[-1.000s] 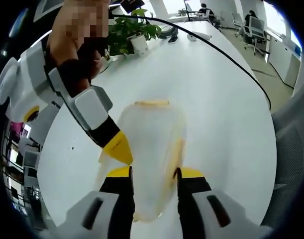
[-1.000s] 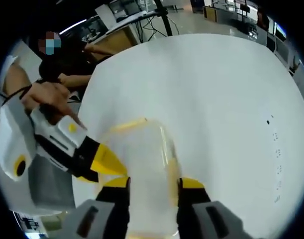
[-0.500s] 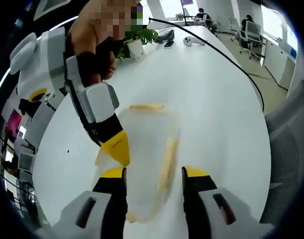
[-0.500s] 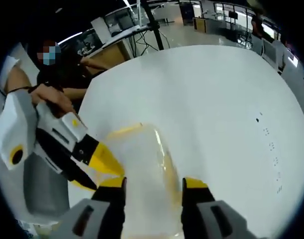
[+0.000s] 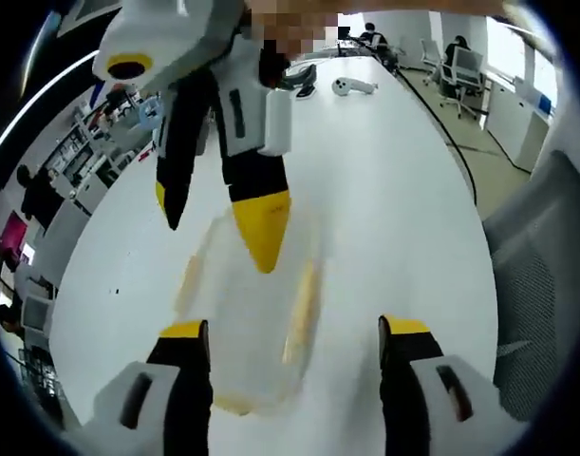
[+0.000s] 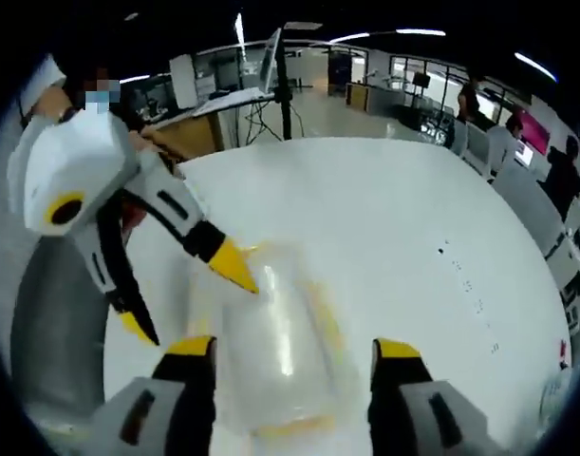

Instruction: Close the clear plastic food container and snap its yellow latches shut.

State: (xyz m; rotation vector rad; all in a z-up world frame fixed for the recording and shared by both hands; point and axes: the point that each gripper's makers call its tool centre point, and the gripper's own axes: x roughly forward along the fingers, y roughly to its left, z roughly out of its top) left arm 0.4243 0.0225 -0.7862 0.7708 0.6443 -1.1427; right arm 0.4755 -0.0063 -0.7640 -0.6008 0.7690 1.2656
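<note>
White table (image 5: 403, 190), chairs (image 5: 460, 66) beyond

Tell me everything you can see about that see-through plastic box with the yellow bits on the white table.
The clear plastic container lies flat on the white table, a rounded rectangular box with a glossy, see-through lid on top. Yellow latches run along its sides; the blur hides whether they are snapped down. It sits between the spread jaws of each gripper. In the right gripper view the left gripper straddles its far edge, one yellow tip at the lid, though contact is uncertain.
</note>
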